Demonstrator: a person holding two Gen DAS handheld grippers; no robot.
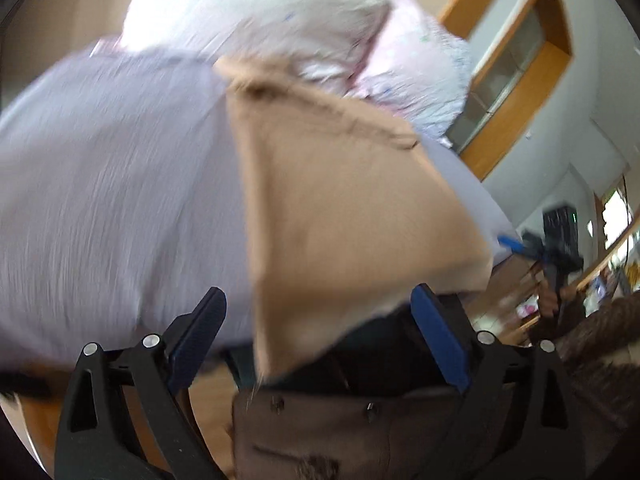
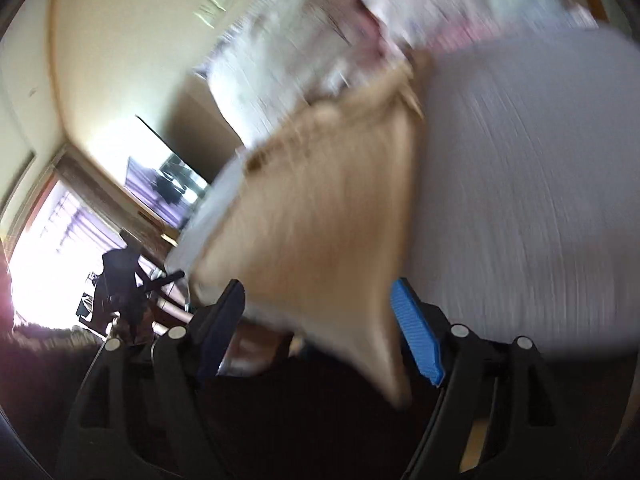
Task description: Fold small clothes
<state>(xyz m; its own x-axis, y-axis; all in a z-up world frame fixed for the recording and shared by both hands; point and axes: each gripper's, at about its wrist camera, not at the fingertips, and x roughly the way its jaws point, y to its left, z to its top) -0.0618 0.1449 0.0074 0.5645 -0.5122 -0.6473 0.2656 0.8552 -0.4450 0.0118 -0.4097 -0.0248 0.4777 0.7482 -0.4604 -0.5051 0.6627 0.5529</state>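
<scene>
Tan garment (image 1: 344, 216) lies on the pale bedsheet (image 1: 112, 200), a corner reaching back between each pair of tongs; left gripper (image 1: 320, 336) and right gripper (image 2: 320, 328) both gape wide — neither pinching it; blur hides which is nearer.

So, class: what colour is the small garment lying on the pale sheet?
Tan, a plain light brown; the small garment shows most clearly in the left wrist view, on the pale lilac sheet.

Garment (image 1: 344, 216) lies on the sheet (image 1: 112, 184), reaching between the left gripper's (image 1: 320, 332) spread jaws. Quilt (image 1: 280, 12) heaped behind it. Right gripper (image 2: 320, 320) likewise straddles the garment's edge.
</scene>
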